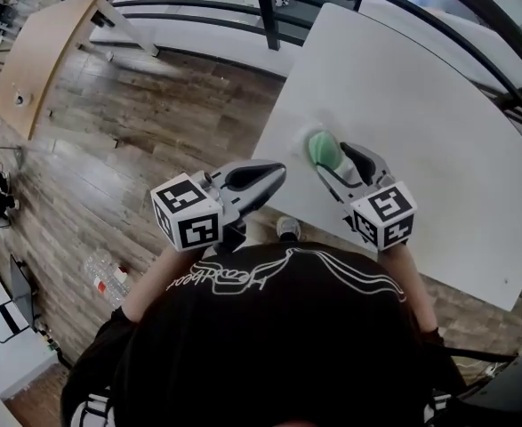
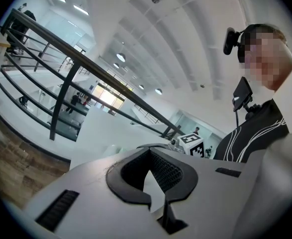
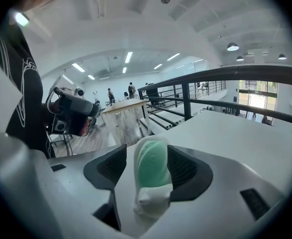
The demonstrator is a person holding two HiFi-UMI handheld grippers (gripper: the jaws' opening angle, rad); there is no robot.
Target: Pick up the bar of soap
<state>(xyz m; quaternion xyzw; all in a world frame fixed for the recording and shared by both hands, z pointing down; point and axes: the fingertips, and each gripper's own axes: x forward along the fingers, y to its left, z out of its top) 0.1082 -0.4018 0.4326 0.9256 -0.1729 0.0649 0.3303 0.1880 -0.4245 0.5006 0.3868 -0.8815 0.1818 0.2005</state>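
The soap, pale green in a clear wrap, sits on the white counter near its front corner, standing on edge between the jaws of the right gripper. Those jaws are spread wide around it: in the right gripper view there is a gap between the soap and one pad, while the other pad lies just beside or touching it, so it is not squeezed. The left gripper hangs off the counter's edge, over the wood floor, well apart from the soap; its jaws are together at the tips with nothing between them. Both grippers stick out in front of the person's black shirt. A dark railing runs beyond the counter.
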